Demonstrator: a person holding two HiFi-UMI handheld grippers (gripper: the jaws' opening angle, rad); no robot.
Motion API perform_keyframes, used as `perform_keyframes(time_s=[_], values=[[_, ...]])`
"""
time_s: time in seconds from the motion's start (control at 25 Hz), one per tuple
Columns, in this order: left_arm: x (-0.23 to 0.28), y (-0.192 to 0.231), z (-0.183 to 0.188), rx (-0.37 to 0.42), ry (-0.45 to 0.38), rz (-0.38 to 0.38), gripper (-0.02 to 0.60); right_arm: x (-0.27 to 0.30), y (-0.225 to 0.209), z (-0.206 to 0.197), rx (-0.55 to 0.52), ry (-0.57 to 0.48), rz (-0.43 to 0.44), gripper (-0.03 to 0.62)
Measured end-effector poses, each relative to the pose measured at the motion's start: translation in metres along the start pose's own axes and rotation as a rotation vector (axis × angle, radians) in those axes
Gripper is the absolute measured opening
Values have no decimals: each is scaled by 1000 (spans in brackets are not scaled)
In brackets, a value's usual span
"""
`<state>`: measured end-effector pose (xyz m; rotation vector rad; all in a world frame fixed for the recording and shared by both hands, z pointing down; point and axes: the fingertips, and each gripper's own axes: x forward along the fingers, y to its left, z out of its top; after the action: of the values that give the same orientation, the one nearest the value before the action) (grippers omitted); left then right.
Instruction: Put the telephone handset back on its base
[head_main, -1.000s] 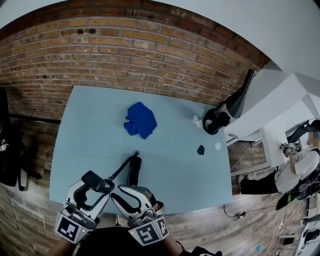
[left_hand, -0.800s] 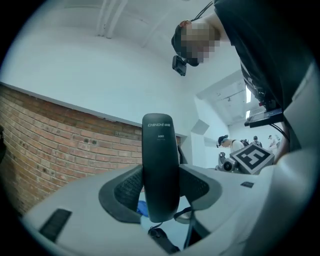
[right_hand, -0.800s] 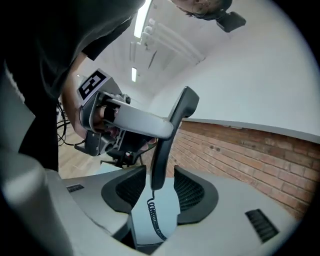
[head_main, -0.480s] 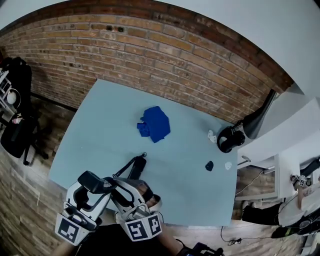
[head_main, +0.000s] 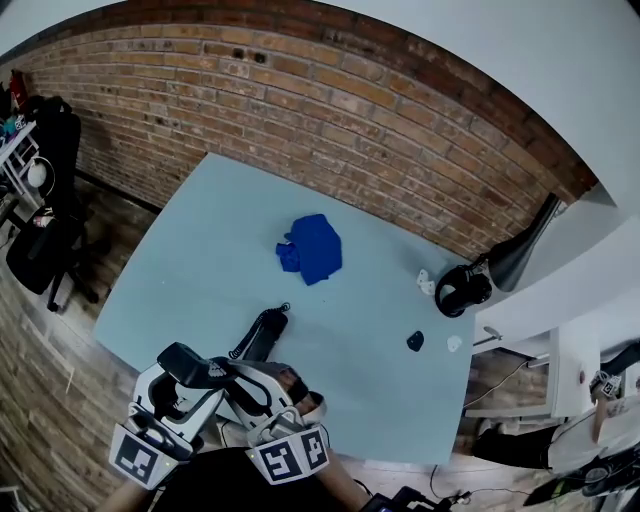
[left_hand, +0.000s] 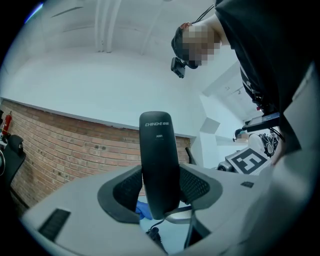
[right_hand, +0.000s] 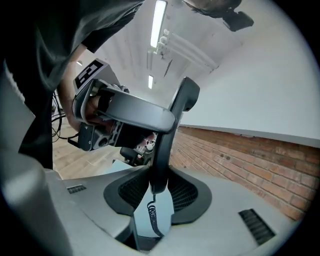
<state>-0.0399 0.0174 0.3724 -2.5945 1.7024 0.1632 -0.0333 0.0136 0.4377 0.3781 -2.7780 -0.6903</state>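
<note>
The black telephone handset (head_main: 196, 364) hangs in the air over the table's near edge, held at both ends. My left gripper (head_main: 188, 376) is shut on its upper part; in the left gripper view the handset (left_hand: 159, 165) stands upright between the pads of that gripper (left_hand: 160, 187). My right gripper (head_main: 240, 378) holds the lower end, where the coiled cord (right_hand: 152, 215) hangs down. Its jaws have just been closing, and in the right gripper view this gripper (right_hand: 159, 187) presses on the handset (right_hand: 165, 145). The slim black base (head_main: 262, 335) lies on the light blue table (head_main: 200, 240) just beyond the grippers.
A crumpled blue cloth (head_main: 315, 248) lies mid-table. Black headphones (head_main: 458, 290) and a small dark object (head_main: 414, 341) sit near the right edge. A brick wall (head_main: 300, 110) runs behind the table. A dark chair (head_main: 40, 250) stands to the left.
My right gripper has moved left up to the handset's lower end, so the two grippers now stand closer together. The head view has swung, shifting the table in the picture.
</note>
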Motion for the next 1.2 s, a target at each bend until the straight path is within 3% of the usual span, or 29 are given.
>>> perform_keyframes(time_s=[0.28, 0.48, 0.6, 0.68, 0.84, 1.0, 1.2], values=[[12, -13, -1, -4, -5, -77, 265, -16, -9, -6, 71, 3, -17, 124], [11, -7, -7, -75, -15, -142, 273, -20, -5, -8, 118, 6, -7, 124], [11, 0, 1, -110, -31, -173, 282, -22, -5, -15, 58, 57, -32, 123], [13, 8, 15, -177, -59, -184, 297, -21, -7, -21, -16, 113, -61, 123], [10, 38, 24, -329, -83, -107, 312, -15, -10, -32, -118, 213, -105, 121], [7, 59, 19, -382, -72, -14, 313, -12, -10, -38, -216, 273, -125, 121], [3, 66, 15, -433, -80, -22, 270, -10, -7, -36, -231, 262, -118, 123]])
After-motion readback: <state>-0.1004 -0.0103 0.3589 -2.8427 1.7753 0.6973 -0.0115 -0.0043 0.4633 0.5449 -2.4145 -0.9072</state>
